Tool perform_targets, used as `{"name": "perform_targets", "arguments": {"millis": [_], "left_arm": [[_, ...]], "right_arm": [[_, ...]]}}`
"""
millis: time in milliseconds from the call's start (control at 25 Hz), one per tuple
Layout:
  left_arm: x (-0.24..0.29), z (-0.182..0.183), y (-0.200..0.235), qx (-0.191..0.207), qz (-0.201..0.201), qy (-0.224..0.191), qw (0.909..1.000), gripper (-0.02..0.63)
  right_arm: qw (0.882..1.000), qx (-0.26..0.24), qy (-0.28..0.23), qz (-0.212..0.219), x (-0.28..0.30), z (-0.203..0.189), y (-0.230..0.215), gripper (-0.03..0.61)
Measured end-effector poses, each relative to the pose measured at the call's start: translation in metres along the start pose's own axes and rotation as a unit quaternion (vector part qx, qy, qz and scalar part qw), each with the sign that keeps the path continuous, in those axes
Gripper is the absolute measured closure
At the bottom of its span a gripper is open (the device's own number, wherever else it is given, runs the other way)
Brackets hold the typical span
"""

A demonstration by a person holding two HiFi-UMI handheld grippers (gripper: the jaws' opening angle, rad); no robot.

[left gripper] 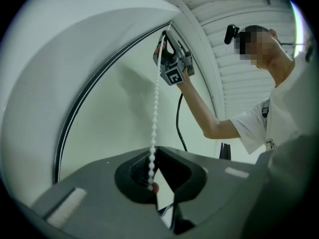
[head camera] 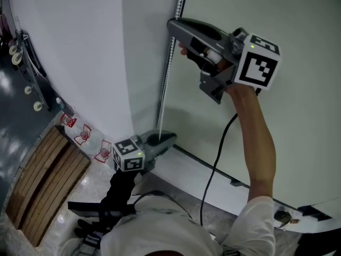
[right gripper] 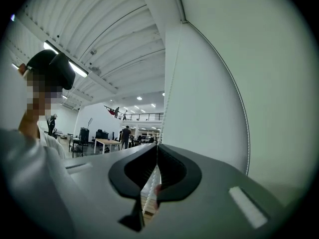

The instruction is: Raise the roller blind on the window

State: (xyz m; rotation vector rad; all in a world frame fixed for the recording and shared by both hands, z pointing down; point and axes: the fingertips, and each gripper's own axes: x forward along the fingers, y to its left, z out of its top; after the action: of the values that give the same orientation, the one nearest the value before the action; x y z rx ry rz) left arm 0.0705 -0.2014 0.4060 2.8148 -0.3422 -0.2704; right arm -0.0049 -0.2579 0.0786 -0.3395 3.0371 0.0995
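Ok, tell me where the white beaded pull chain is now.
In the head view, the white beaded pull chain hangs down the middle, pinched high up by the right tool and lower down by the left tool.

Right gripper (right gripper: 157, 148): jaws closed at the tips, pinching a white bead chain (right gripper: 164, 103). The chain runs up toward 12 o'clock along the left edge of a white panel (right gripper: 204, 93). At 3 o'clock there is a thin dark line, with a pale green surface (right gripper: 269, 83) beyond. Ribbed ceiling (right gripper: 109, 39) and strip light (right gripper: 75, 67) at 10–11. Person's white shirt (right gripper: 25, 173) at 8. Far hall near 9: table (right gripper: 107, 142), standing people (right gripper: 125, 134), railing (right gripper: 142, 116).
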Motion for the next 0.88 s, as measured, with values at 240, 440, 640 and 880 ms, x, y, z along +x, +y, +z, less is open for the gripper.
{"name": "perform_targets", "arguments": {"millis": [240, 440, 640, 880], "left_arm": [[0.000, 0.002, -0.001, 0.001, -0.002, -0.002, 1.0000, 0.615], [-0.001, 0.000, -0.001, 0.003, -0.004, -0.001, 1.0000, 0.615], [0.002, 0.002, -0.002, 0.003, -0.006, 0.001, 1.0000, 0.615], [0.001, 0.005, -0.001, 0.006, -0.005, -0.001, 1.0000, 0.615]], "right_arm": [[1.000, 0.016, 0.022, -0.005, -0.004, -0.040, 0.005, 0.569], [0.999, 0.021, 0.028, -0.008, -0.010, -0.061, 0.013, 0.569], [0.999, 0.040, 0.037, -0.003, -0.016, -0.084, 0.019, 0.569], [0.997, 0.056, 0.057, 0.002, -0.018, -0.120, 0.028, 0.569]]}}
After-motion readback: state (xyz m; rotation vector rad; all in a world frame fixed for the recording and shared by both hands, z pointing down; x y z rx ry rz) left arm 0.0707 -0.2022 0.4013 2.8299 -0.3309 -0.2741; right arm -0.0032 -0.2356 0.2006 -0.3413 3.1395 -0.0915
